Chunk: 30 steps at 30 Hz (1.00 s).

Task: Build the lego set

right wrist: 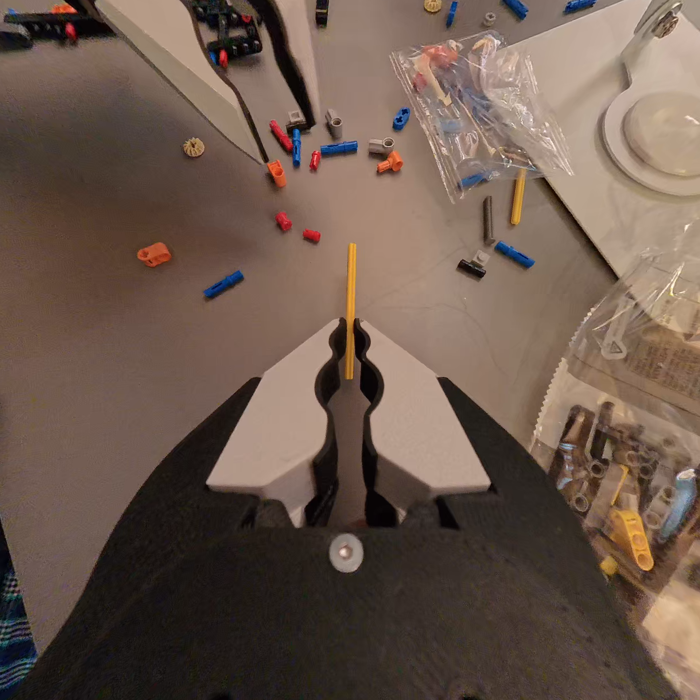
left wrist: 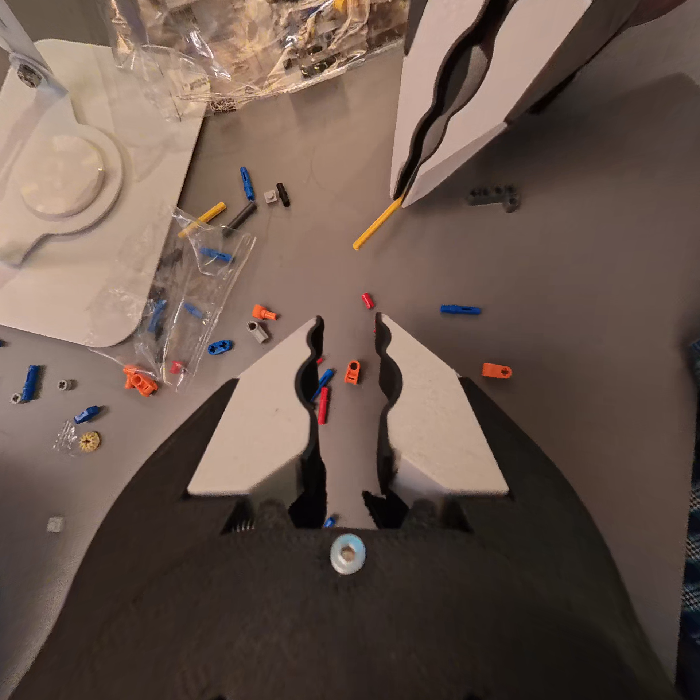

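Here the right gripper [right wrist: 350,322] is clenched on a long yellow axle [right wrist: 350,303] that juts forward from its fingertips above the grey table [right wrist: 94,170]. The left gripper [left wrist: 348,320] hovers with jaws parted and nothing held, an orange connector [left wrist: 352,372] and a red pin [left wrist: 323,405] lying between its fingers. Loose blue pins, a clear parts bag [right wrist: 481,113] and a partly built black frame [right wrist: 235,34] crowd around.
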Tool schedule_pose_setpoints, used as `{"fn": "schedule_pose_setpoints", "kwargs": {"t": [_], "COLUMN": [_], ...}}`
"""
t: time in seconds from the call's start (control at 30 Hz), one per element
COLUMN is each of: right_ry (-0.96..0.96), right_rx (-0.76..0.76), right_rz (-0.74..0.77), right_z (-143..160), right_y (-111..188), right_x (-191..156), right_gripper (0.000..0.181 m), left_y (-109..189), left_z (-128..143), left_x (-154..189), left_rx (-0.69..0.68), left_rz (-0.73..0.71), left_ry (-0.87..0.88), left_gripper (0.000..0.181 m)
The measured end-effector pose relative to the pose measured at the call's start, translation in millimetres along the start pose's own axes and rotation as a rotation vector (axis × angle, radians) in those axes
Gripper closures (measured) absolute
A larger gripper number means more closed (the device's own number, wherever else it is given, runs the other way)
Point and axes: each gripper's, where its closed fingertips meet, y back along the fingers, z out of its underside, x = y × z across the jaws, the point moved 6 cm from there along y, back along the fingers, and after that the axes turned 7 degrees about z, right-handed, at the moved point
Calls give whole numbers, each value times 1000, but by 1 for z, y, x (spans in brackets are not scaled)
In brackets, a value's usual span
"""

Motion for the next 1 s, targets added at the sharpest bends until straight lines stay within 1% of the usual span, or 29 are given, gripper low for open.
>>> {"fn": "schedule_pose_setpoints", "kwargs": {"t": [0.1, 0.23, 0.37, 0.5, 0.6, 0.7, 0.77, 0.83, 1.0], "right_ry": [-9, -14, -14, -6, 2, 6, 5, 6, 7], "right_rx": [9, 22, 18, 8, 12, 11, 12, 16, 23], "right_rz": [-17, -41, -59, -73, -75, -79, -82, -85, -96], "right_z": [0, -2, -1, 0, -1, -1, -1, -1, -3], "right_y": [0, 0, -1, -3, -2, -2, -2, -2, -1], "right_x": [0, -2, -3, -5, -6, -7, -7, -7, -8], "right_gripper": [180, 180, 180, 180, 180, 180, 180, 180, 180], "left_y": [2, 1, -5, -14, -26, -35, -37, -38, -37], "left_z": [7, 16, 23, 17, 15, 15, 14, 14, 15], "left_x": [2, 11, 14, 17, 18, 17, 15, 16, 14], "left_rx": [-8, -69, -88, -86, -117, -143, -140, -141, -118], "left_rz": [-8, 15, 16, 23, 26, 20, 21, 28, 8], "left_ry": [17, -30, -38, -61, -90, -98, -82, -82, -81], "left_gripper": [159, 156, 155, 157, 157, 163, 167, 176, 178]}}
